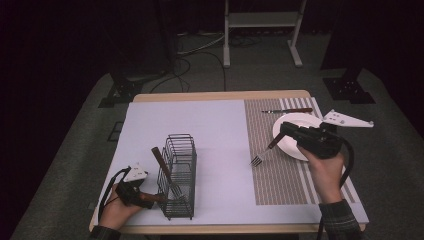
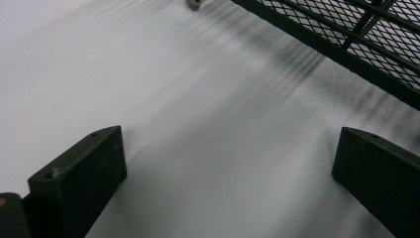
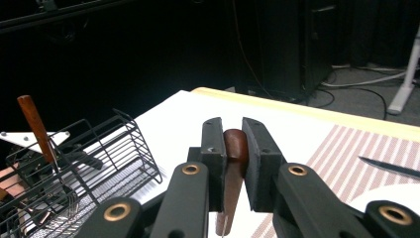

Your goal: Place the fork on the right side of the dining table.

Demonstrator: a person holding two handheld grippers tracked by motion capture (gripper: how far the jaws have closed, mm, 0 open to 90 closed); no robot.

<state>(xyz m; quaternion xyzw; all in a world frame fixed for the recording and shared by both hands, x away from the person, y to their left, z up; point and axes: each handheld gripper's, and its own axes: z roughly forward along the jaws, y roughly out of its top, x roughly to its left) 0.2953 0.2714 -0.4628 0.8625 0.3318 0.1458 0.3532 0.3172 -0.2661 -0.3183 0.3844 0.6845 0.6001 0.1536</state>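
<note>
Fork (image 1: 263, 153) hangs clamped in your right gripper (image 1: 286, 128); one utensil (image 1: 163, 168) sits in the basket (image 1: 179, 200), knife (image 1: 287, 110) untouched, left gripper (image 2: 223, 168) gaping empty.

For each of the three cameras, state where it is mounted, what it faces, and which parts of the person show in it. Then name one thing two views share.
High view: above the person's side, looking down on the table; both hands and forearms show.
Left gripper view: on the left gripper, facing the white mat; open jaws show.
Right gripper view: on the right gripper, facing across the table; jaws clamp the fork.
Shared: the wire basket.
</note>
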